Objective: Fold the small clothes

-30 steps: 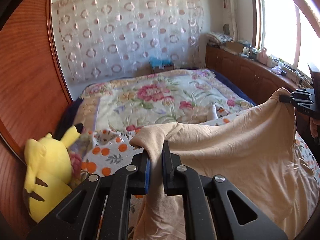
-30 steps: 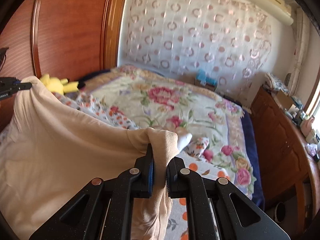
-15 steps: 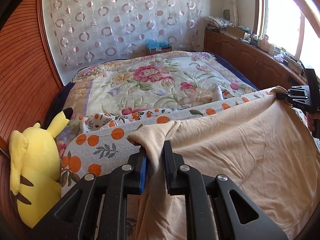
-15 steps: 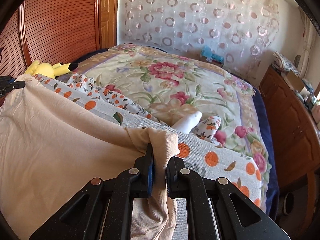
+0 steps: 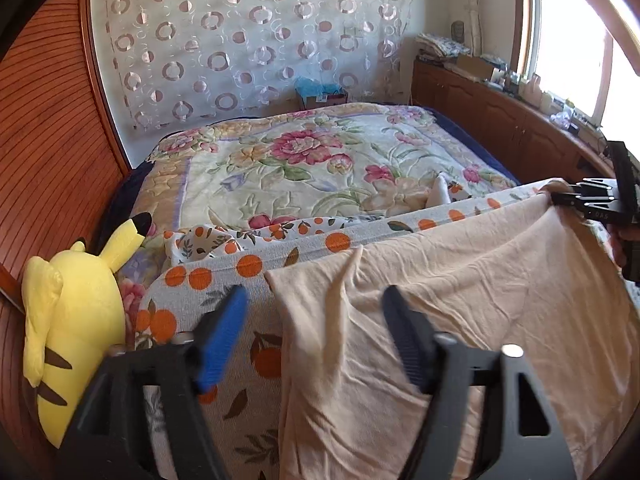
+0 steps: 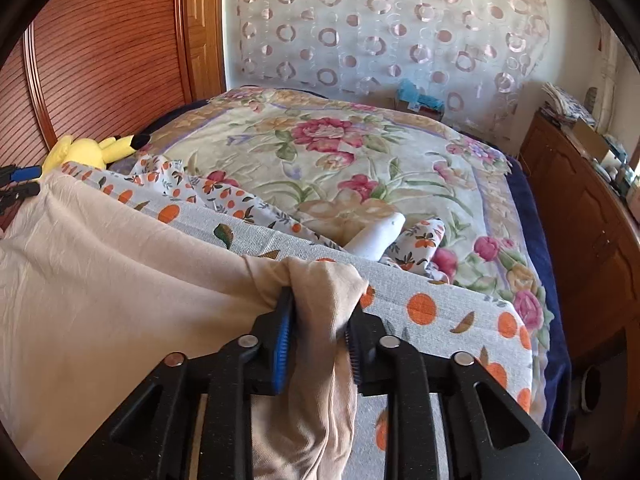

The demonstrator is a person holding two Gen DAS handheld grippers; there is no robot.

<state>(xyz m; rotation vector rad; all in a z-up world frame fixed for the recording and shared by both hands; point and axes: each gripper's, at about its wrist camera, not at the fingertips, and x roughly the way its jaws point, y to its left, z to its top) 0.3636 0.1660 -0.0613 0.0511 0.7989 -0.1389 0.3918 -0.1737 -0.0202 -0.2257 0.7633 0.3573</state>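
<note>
Two views, both taken against the orange-print sheet as my landmark.

Left wrist view:
- My left tongs (image 5: 314,320): jaws spread wide, having just been opening; the peach garment (image 5: 460,300) lies between them, but neither pad presses on it.
- Garment: spread flat over the orange-print sheet (image 5: 224,308), its top left corner lying loose between my open jaws, its top edge running up to the right.
- My right tongs (image 5: 558,197): at the garment's far top corner, over the upper edge of the sheet; from here I cannot tell how far apart the jaws stand.
- Hand: part of it shows behind those tongs at the picture's right edge.
- Yellow plush toy (image 5: 68,328): just left of the sheet, against the wooden headboard (image 5: 44,160).
- Floral quilt (image 5: 312,160): beyond the sheet, covering the bed.

Right wrist view:
- My right tongs (image 6: 318,322): jaws partly apart, having just been opening; a bunched fold of the peach garment (image 6: 100,280) fills the gap. I cannot tell whether the pads still press on it.
- Garment: lies left of my tongs across the orange-print sheet (image 6: 432,312).
- My left tongs (image 6: 24,182): at the garment's far corner, jaws apart.
- White roll (image 6: 380,234): just past the sheet's far edge, on the quilt.
</note>
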